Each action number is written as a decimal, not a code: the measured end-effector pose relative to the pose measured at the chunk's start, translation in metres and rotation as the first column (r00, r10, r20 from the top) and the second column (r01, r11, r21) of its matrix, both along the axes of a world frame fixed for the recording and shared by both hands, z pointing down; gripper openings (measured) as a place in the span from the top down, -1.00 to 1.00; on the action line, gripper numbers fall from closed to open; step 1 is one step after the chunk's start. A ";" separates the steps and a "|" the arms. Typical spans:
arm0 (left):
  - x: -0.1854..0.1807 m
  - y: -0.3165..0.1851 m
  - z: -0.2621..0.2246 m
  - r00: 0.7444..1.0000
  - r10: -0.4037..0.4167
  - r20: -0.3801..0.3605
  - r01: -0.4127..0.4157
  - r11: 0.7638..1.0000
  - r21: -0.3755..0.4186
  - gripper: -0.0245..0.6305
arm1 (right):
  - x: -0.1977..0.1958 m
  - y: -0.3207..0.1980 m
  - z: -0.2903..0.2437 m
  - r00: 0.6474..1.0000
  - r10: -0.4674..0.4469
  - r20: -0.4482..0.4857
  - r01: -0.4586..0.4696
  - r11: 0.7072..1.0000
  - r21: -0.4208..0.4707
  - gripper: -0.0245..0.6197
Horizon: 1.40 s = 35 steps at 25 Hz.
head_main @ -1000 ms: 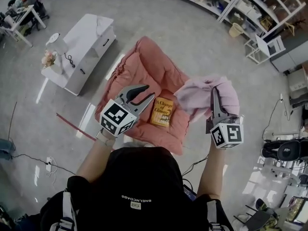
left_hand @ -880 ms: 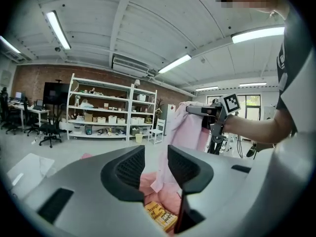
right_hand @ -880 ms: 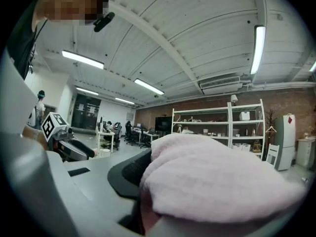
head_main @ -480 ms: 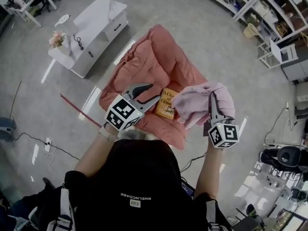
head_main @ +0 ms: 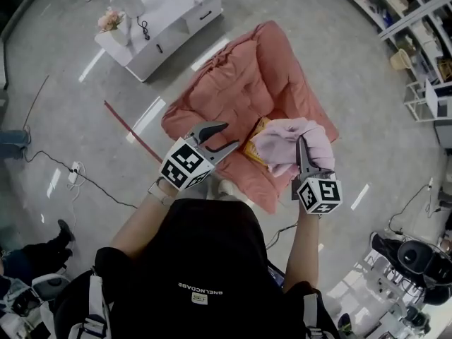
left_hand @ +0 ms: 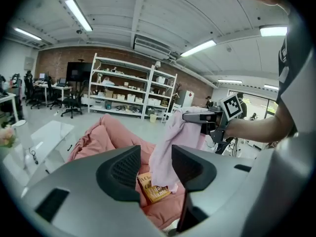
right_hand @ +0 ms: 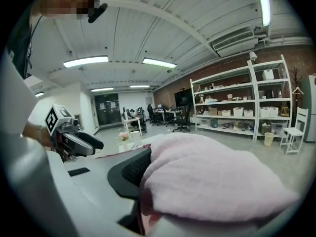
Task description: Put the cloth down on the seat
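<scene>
Pink cloth (head_main: 279,147) hangs clamped in our right gripper (head_main: 303,147), trailing straight down from the jaws over the seat (head_main: 240,90) and the book (head_main: 256,143) lying on it. Our left gripper (head_main: 229,134) is just beside it, its jaws having just been opening with nothing between them. Open cushion lies ahead, beyond the book.

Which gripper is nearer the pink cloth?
Right. The right gripper is shut on the cloth, which drapes over it. The left gripper, its jaws just opening and empty, is off to the cloth's left, apart from it.
</scene>
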State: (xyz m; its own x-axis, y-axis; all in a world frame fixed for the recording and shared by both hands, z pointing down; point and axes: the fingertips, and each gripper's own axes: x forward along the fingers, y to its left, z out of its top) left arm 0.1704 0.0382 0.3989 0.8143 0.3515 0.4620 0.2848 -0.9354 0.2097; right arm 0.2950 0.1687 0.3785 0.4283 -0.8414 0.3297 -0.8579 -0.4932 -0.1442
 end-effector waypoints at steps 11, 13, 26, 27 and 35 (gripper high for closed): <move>-0.051 -0.021 0.031 0.983 -0.172 0.063 0.174 0.985 -0.021 0.35 | -0.029 -0.065 0.080 0.968 -0.226 0.108 0.237 0.967 -0.093 0.64; -0.064 -0.024 0.035 0.974 -0.213 0.072 0.215 0.976 -0.023 0.35 | -0.035 -0.076 0.095 0.957 -0.260 0.129 0.274 0.956 -0.108 0.64; -0.159 -0.058 0.083 0.905 -0.400 0.143 0.405 0.914 -0.011 0.35 | -0.091 -0.151 0.212 0.873 -0.418 0.249 0.473 0.850 -0.232 0.64; -0.164 -0.060 0.087 0.897 -0.416 0.151 0.423 0.906 -0.011 0.35 | -0.093 -0.157 0.220 0.864 -0.430 0.261 0.489 0.838 -0.240 0.64; -0.218 -0.081 0.108 0.837 -0.516 0.182 0.526 0.850 -0.011 0.35 | -0.121 -0.197 0.275 0.825 -0.461 0.328 0.552 0.783 -0.287 0.64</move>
State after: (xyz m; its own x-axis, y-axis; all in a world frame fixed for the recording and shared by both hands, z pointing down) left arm -0.0474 -0.0423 0.5068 0.7976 -0.0727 0.5988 -0.2850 -0.9203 0.2680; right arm 0.1745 -0.0283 0.6532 -0.1524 -0.7186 0.6785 -0.9615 -0.0509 -0.2699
